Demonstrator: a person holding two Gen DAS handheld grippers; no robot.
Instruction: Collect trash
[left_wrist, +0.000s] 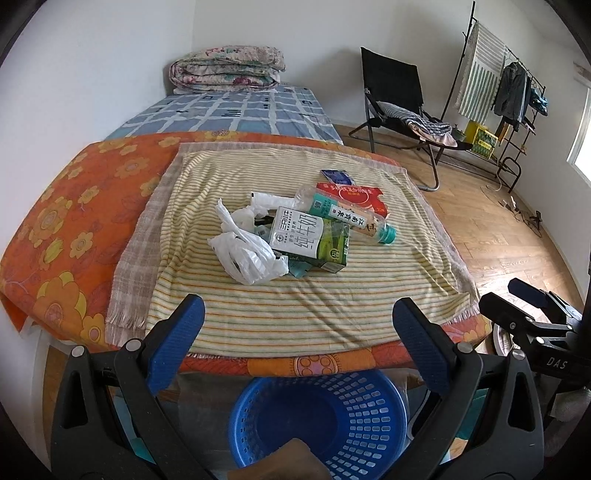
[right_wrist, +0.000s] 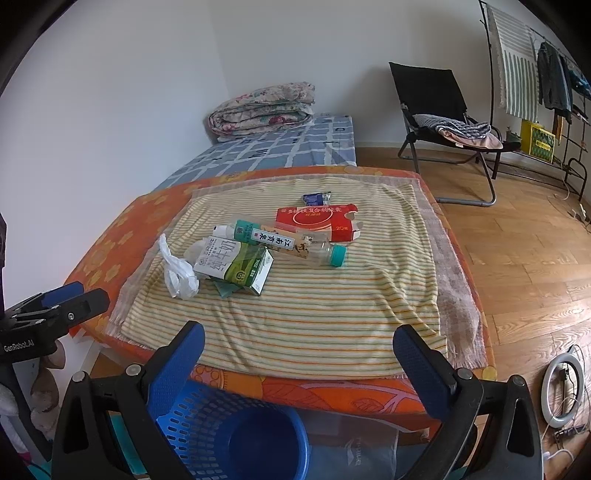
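1. The left gripper (left_wrist: 297, 328) and right gripper (right_wrist: 299, 354) both stand wide and hold nothing, poised over the near edge of the striped towel (left_wrist: 295, 314)
2. The trash sits heaped mid-towel: plastic bag (left_wrist: 243, 254), milk carton (left_wrist: 306, 240), bottle (left_wrist: 347, 216), red box (left_wrist: 351, 195)
3. The blue basket (left_wrist: 321, 417) waits on the floor below the near edge
4. Risk: the bottle lies across the carton, so lifting the carton first could roll it off the edge
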